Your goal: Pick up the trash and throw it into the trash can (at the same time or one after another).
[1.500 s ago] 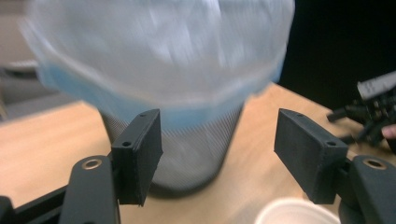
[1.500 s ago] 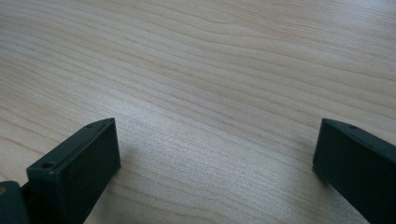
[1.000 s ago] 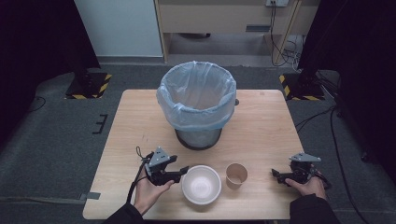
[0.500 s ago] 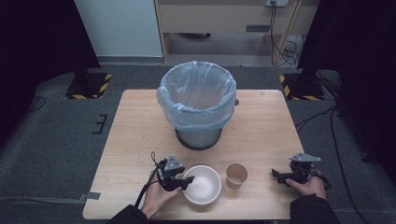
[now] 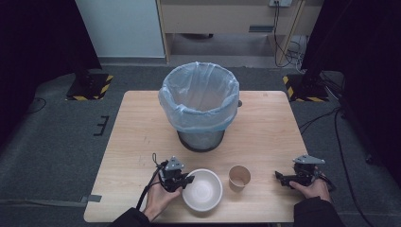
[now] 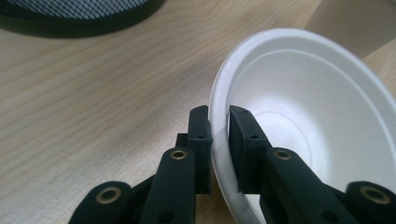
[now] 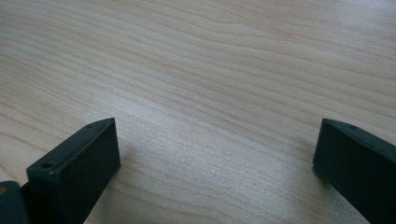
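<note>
Black jaws of the left gripper (image 6: 219, 140) pinch the rim of the white bowl (image 6: 308, 121), one pad inside and one outside, so the grasp looks made while the lift and carry to the lined bin (image 5: 199, 101) at twelve o'clock seem left to do. That bowl sits on the table (image 5: 137, 127) near its six o'clock edge, a paper cup (image 5: 239, 177) just beside it at three o'clock. Held low, the left hand (image 5: 158, 198) reaches in from seven o'clock. Well apart at four o'clock, the right gripper (image 7: 215, 163) rests spread wide over bare wood, empty.
</note>
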Demonstrator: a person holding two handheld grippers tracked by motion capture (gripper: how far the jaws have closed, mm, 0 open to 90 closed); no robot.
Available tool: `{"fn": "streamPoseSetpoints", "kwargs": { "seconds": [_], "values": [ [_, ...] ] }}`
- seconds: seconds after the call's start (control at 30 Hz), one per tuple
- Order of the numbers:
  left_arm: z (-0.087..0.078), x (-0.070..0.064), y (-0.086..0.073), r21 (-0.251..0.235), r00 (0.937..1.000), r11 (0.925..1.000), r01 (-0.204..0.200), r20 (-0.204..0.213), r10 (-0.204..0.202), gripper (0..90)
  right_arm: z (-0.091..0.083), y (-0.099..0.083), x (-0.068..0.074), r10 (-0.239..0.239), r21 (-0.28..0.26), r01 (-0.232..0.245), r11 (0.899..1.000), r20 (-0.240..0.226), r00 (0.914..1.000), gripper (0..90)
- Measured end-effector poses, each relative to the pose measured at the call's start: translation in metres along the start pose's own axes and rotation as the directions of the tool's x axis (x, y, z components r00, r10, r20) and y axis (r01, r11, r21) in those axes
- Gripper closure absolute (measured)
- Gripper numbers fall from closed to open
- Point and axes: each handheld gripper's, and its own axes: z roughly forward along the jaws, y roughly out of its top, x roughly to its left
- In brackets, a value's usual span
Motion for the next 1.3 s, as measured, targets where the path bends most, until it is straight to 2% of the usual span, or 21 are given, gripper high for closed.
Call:
{"fn": "streamPoseSetpoints", "kwargs": {
  "seconds": [0.33,0.37,0.57,0.67,0.7,0.8,0.87,0.9,0.93,0.97,1.0,1.13,1.3],
  "values": [
    [-0.020,-0.004,0.011,-0.085,0.9998,0.9962,-0.018,-0.003,0.018,82.8,0.000,0.000,0.000,0.001,0.001,-0.001,1.000,0.000,1.0000,0.8],
    [-0.024,-0.004,0.013,-0.103,0.9995,0.9943,-0.029,-0.014,0.028,82.8,0.000,0.000,0.000,0.001,0.001,-0.001,1.000,-0.001,1.0000,0.8],
    [-0.039,-0.002,0.018,-0.160,0.9994,0.9867,-0.029,-0.025,0.025,82.8,0.000,0.000,0.000,0.001,0.001,-0.001,1.000,-0.001,1.0000,0.8],
    [-0.049,-0.002,0.021,-0.194,0.9989,0.9803,-0.037,-0.035,0.031,82.8,0.000,0.000,0.000,0.001,0.001,-0.001,1.000,-0.001,1.0000,0.8],
    [-0.049,-0.002,0.021,-0.194,0.9989,0.9803,-0.037,-0.035,0.031,82.9,0.000,0.000,0.000,0.001,0.001,-0.001,1.000,-0.001,1.0000,0.8],
    [-0.062,-0.001,0.024,-0.248,0.9984,0.9676,-0.045,-0.045,0.035,82.9,0.000,0.000,0.000,0.001,0.001,-0.001,1.000,-0.001,1.0000,0.8],
    [-0.065,-0.001,0.024,-0.259,0.9982,0.9647,-0.047,-0.048,0.035,82.8,0.000,0.000,0.000,0.000,0.001,0.000,1.000,0.000,1.0000,0.8],
    [-0.070,0.000,0.026,-0.278,0.9982,0.9596,-0.045,-0.050,0.033,82.9,0.000,0.000,0.000,0.001,0.001,-0.001,1.000,0.000,1.0000,0.8],
    [-0.070,0.000,0.026,-0.278,0.9982,0.9596,-0.045,-0.050,0.033,82.8,0.000,0.000,0.000,0.001,0.001,-0.001,1.000,0.000,1.0000,0.8],
    [-0.073,0.000,0.027,-0.291,0.9983,0.9556,-0.044,-0.050,0.031,82.9,0.000,0.000,0.000,0.001,0.001,-0.001,1.000,-0.001,1.0000,0.8],
    [-0.073,0.000,0.027,-0.291,0.9983,0.9556,-0.044,-0.050,0.031,82.9,0.000,0.000,0.000,0.001,0.001,-0.001,1.000,-0.001,1.0000,0.8],
    [-0.082,0.000,0.030,-0.322,0.9985,0.9459,-0.041,-0.048,0.027,82.8,0.000,0.000,0.000,0.001,0.001,-0.001,1.000,-0.001,1.0000,0.8],
    [-0.088,-0.004,0.034,-0.343,0.9984,0.9380,-0.050,-0.043,0.037,82.8,0.000,0.000,0.000,0.000,0.001,0.000,1.000,0.000,1.0000,0.8]
  ]
}}
